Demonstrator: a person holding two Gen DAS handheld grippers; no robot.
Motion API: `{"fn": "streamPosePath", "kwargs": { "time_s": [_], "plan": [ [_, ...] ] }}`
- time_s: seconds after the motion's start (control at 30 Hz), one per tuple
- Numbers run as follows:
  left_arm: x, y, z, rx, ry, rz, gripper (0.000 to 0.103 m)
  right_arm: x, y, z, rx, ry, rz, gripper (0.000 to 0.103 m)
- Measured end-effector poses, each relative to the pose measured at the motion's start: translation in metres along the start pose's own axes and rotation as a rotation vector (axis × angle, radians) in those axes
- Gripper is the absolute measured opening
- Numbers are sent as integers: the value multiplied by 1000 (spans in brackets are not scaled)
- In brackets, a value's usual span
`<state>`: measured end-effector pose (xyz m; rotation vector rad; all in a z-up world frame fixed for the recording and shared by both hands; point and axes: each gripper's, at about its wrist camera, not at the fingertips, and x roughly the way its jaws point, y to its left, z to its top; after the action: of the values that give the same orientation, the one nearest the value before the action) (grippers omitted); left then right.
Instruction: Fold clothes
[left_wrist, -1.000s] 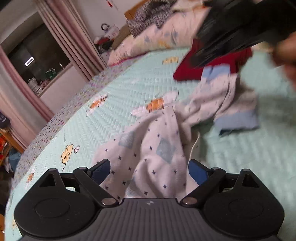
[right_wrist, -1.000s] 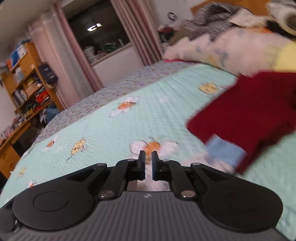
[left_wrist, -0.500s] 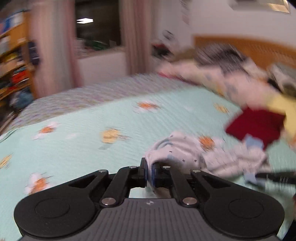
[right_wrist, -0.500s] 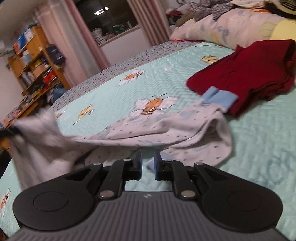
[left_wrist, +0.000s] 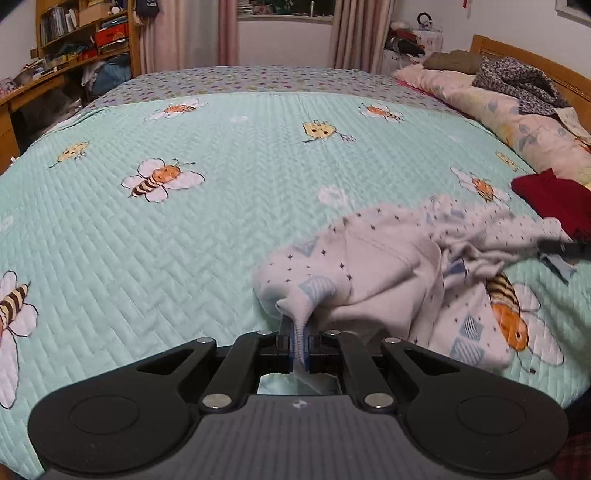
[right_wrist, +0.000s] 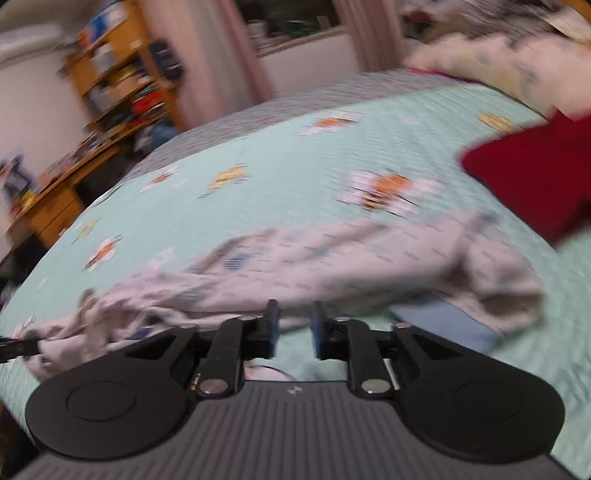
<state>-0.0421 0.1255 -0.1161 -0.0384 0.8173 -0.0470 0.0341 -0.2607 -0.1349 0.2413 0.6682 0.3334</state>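
Bedding fills both views: a pale green quilted bedspread (left_wrist: 221, 206) printed with cartoon bees, serving as the flat work surface for folding. At far left of the room stands a wooden bookshelf (left_wrist: 85, 33) and desk, with curtains (left_wrist: 229, 29) by the window behind the bed.

Moving right, the left gripper (left_wrist: 297, 341) sits low at the near edge of the bed, its jaws pinched tight on a bunched edge of a white patterned garment (left_wrist: 388, 266). That clamp looks meant to anchor one end so the cloth can be drawn out flat. The garment trails away to the right in rumpled folds, lying on the bedspread, not yet spread or folded.

Further right, the right gripper (right_wrist: 293, 325) hovers just over the garment's near edge, which in its own view (right_wrist: 332, 266) stretches across the bed as a long band. Its jaws are opening, and no fabric seems to be between them, though that picture is badly blurred, so this is uncertain. It is probably readying to take a second hold.

At far right, a folded dark red garment (left_wrist: 554, 199) rests on the bedspread beside the floral pillows (left_wrist: 517, 107), likely set aside.
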Motion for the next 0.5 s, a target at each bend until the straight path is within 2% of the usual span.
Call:
{"fn": "streamPosePath", "kwargs": {
  "time_s": [0.2,0.33,0.5],
  "plan": [
    [3,12,-6,-33,-13,-7,5,29,79,20,-329,-38,88,68],
    [-3,21,-14,-69,-19,-22,5,61,113,19,-516,6,80,69],
    [1,27,-23,-83,0,-52,6,69,140,15,-581,42,148,69]
  ]
}}
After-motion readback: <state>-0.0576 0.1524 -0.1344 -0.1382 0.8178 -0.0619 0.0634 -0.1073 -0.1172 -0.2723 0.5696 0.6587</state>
